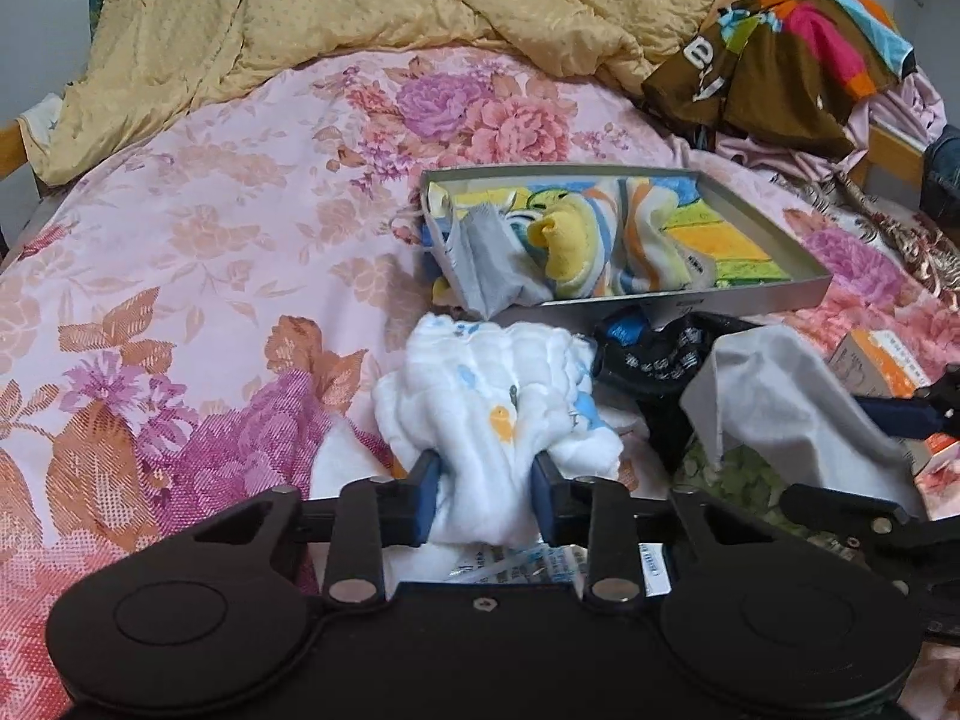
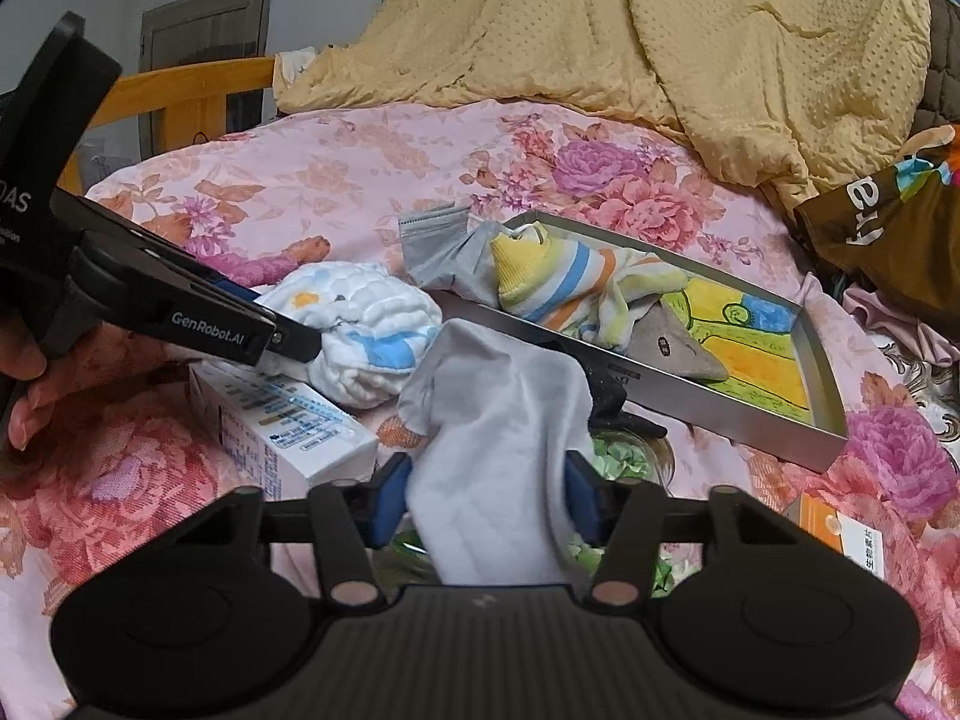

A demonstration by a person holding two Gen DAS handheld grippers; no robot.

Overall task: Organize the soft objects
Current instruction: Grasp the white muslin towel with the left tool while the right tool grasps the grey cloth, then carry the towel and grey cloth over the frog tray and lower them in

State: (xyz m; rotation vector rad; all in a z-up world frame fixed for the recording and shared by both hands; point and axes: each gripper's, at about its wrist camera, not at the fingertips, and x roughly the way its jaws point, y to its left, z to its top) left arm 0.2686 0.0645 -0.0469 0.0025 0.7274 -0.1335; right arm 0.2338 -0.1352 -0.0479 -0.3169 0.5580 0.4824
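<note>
My left gripper (image 1: 486, 474) is shut on a white quilted cloth (image 1: 498, 384) with blue and orange prints, held above the floral bedsheet; it also shows in the right wrist view (image 2: 360, 330). My right gripper (image 2: 489, 492) is shut on a pale grey sock (image 2: 498, 438), seen in the left wrist view (image 1: 780, 396) too. A shallow silver tray (image 1: 750, 300) lies just beyond, holding a striped yellow sock (image 1: 576, 240) and a grey sock (image 1: 486, 264) draped over its near-left corner. A black sock (image 1: 654, 354) lies in front of the tray.
A white carton (image 2: 282, 426) lies on the bed under the left gripper. An orange-and-white box (image 1: 882, 360) sits at the right. A yellow quilt (image 1: 360, 6) is heaped at the back, a brown multicoloured garment (image 1: 780, 72) at back right.
</note>
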